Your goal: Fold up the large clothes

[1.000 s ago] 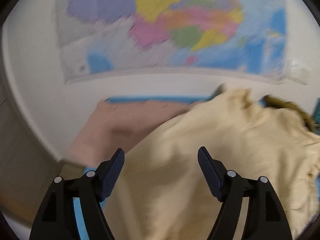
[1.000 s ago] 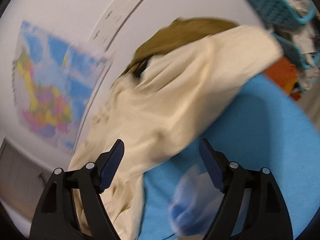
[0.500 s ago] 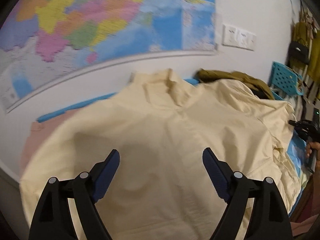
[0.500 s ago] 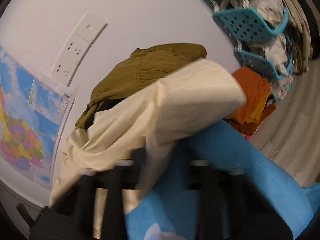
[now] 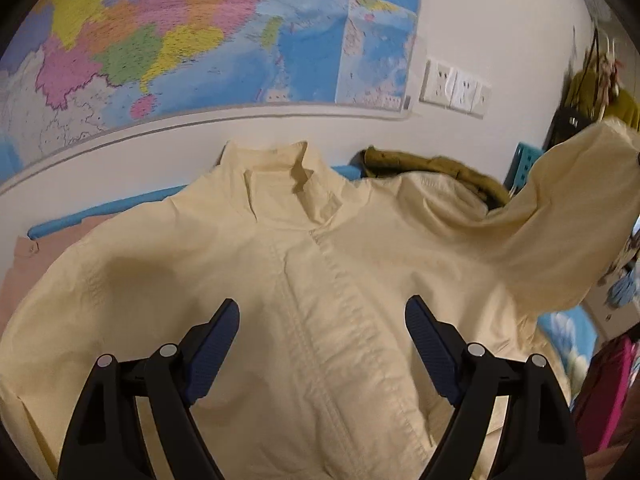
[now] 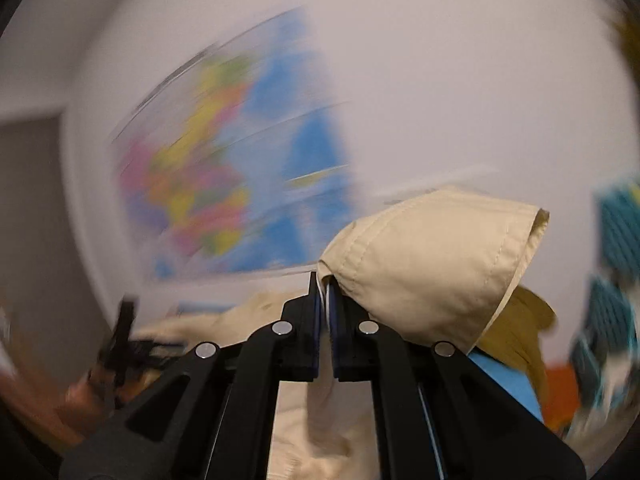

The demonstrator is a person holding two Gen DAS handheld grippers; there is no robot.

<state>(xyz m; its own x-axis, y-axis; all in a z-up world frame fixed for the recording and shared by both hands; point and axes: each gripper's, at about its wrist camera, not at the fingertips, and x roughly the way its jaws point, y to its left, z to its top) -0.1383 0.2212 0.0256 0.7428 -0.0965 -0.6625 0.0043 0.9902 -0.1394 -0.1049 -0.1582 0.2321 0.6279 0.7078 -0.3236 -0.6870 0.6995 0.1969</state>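
A cream jacket [image 5: 320, 280] lies front up on the blue cover [image 5: 112, 208], its collar toward the wall. My left gripper [image 5: 322, 306] hovers open over the jacket's zip line, with nothing between its fingers. One sleeve [image 5: 580, 200] is raised off the surface at the right. In the right wrist view my right gripper [image 6: 325, 286] is shut on that sleeve's cuff [image 6: 432, 264], which bulges to the right of the pads. The rest of the jacket [image 6: 304, 432] hangs below the gripper. That view is blurred by motion.
An olive garment [image 5: 440, 168] lies behind the jacket by the wall, and a pink one [image 5: 40, 256] lies under its left side. A map [image 5: 200, 40] and wall sockets [image 5: 454, 88] are on the wall. Teal baskets [image 6: 616, 240] with clothes stand at the right.
My right gripper closed on the sleeve cuff and lifted it high while rolling. My left gripper swung right across the jacket and now sits over its front, a little wider open.
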